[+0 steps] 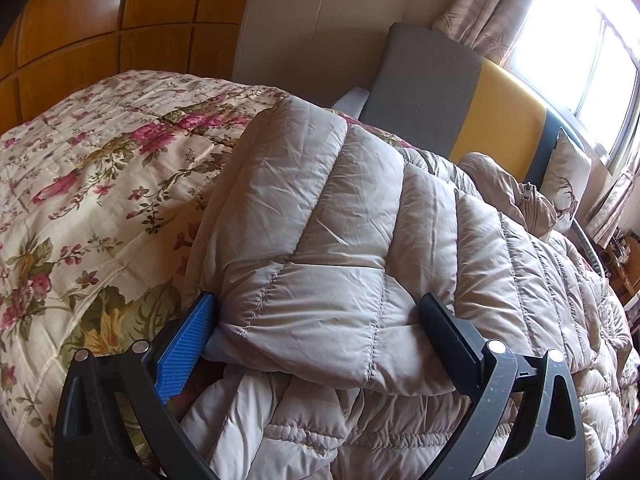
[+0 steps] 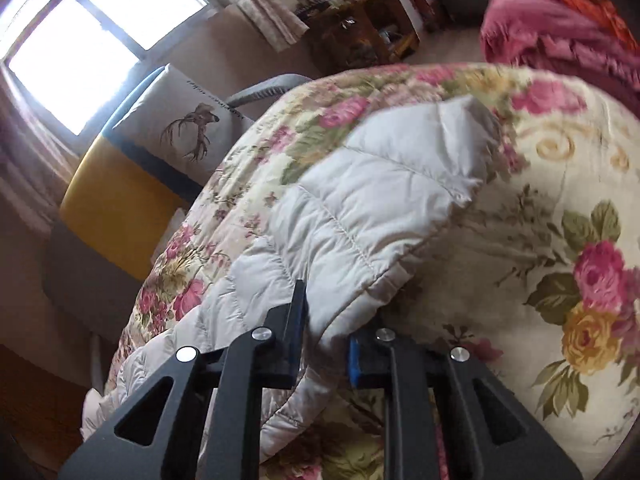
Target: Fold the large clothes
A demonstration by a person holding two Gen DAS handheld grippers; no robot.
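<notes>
A beige quilted puffer jacket (image 1: 360, 220) lies on a floral bedspread (image 1: 80, 184). One sleeve is folded over the jacket's body. My left gripper (image 1: 320, 312) is open wide, its fingers on either side of that sleeve's near edge, the fabric between them. In the right wrist view my right gripper (image 2: 326, 320) is shut on the other sleeve (image 2: 380, 208), which is lifted off the floral bedspread (image 2: 560, 208) and sticks forward and up.
A grey and yellow headboard (image 1: 460, 92) and a deer-print pillow (image 2: 188, 120) stand at the bed's head under a bright window (image 2: 92, 28). A wooden wardrobe (image 1: 100, 20) is behind the bed. A pink blanket (image 2: 560, 20) and cluttered shelves (image 2: 360, 20) lie beyond the bed.
</notes>
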